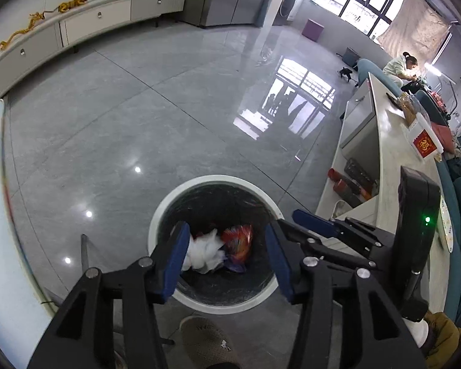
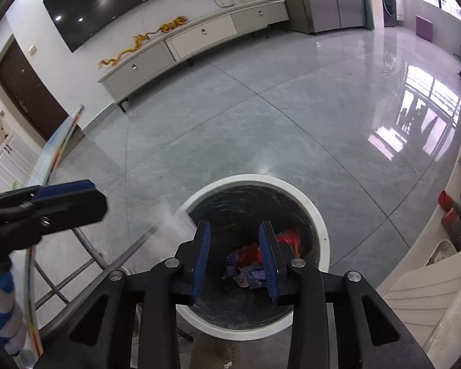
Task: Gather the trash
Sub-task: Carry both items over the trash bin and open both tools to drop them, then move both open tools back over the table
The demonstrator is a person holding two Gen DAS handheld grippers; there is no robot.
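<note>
White plastic rims a round trash bin (image 1: 156, 215) that stands on a glossy grey tiled floor (image 1: 138, 107), and both hand-held grippers hang over its mouth, pointing steeply down into it. From the left wrist view, the left gripper (image 1: 227, 256) has its blue-padded jaws spread apart with nothing between them; below, at the bottom of the black-lined bin, lie a crumpled white wad (image 1: 204, 253) and an orange-red wrapper (image 1: 238, 243). From the right wrist view, the right gripper (image 2: 235, 259) also has its jaws parted and empty, and under it sit purple wrappers (image 2: 249, 272) and a red wrapper (image 2: 289, 236). Whether any piece is in mid-fall is hard to say from these views; all of it appears to rest on the bin floor.

So the trash is in the bin, and the step in hand looks like the drop-off: both grippers have let go above the opening. A low white counter (image 1: 384, 141) runs along the right side, and a slipper (image 1: 206, 338) shows at the bottom edge.

The next move likely calls for lifting both grippers clear of the rim and looking round the floor and counter for more litter to pick up.
</note>
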